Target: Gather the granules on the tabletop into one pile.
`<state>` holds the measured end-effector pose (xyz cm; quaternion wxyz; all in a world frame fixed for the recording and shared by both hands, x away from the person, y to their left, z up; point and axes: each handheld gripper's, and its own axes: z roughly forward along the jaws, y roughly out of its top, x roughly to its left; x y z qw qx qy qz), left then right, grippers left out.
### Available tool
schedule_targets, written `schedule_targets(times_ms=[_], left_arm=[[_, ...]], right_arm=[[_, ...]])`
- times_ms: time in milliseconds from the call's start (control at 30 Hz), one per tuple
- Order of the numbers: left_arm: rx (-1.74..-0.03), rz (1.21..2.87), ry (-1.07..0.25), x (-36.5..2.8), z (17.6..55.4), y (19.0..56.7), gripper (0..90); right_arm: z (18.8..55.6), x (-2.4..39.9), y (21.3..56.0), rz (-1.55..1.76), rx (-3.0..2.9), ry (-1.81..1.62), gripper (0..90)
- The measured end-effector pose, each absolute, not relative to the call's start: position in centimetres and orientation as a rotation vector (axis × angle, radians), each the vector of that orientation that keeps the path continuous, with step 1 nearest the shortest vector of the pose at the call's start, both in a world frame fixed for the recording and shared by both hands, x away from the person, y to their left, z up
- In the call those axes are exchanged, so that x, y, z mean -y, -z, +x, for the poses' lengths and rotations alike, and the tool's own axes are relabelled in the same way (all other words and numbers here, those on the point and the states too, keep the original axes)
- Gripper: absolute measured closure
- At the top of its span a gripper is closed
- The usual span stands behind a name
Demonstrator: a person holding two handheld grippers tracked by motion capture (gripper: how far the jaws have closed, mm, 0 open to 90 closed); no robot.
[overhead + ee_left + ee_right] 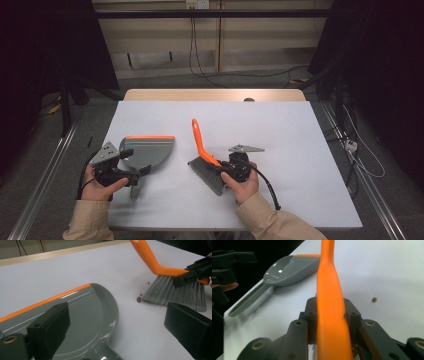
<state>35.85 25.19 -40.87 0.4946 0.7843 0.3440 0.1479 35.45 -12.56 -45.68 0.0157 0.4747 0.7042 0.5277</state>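
A grey dustpan [147, 150] with an orange lip lies flat on the white table at the left, its handle pointing toward the person. My left gripper [131, 172] hovers over that handle end, open, and its jaws stand wide apart above the pan [85, 315]. The orange-handled brush [200, 142] stands tilted with its grey bristles [175, 292] on the table. My right gripper [229, 170] is shut on the brush, with both jaws pressing the handle [330, 302] from either side. A small red-brown crumb [138, 299] lies just in front of the bristles.
Another crumb [374, 299] lies on the table right of the brush handle. The white table top [280, 125] stretches wide behind and to the right. A wooden strip [215, 95] borders the far edge, and cables trail on the floor beyond.
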Motion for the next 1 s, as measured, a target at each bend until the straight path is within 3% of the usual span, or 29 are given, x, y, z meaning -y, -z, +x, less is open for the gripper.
schedule_targets(times_ms=[600,1000], left_arm=[[-0.835,1.898,-0.352,-25.2,36.0,40.9,6.3],[-0.835,1.896,-0.353,-25.4,36.0,40.9,6.3]], right_arm=[[36.7,10.3,43.3,1.405,-2.18,-1.739,71.4],[38.5,6.8,45.1,1.494,-2.22,-1.616,71.3]])
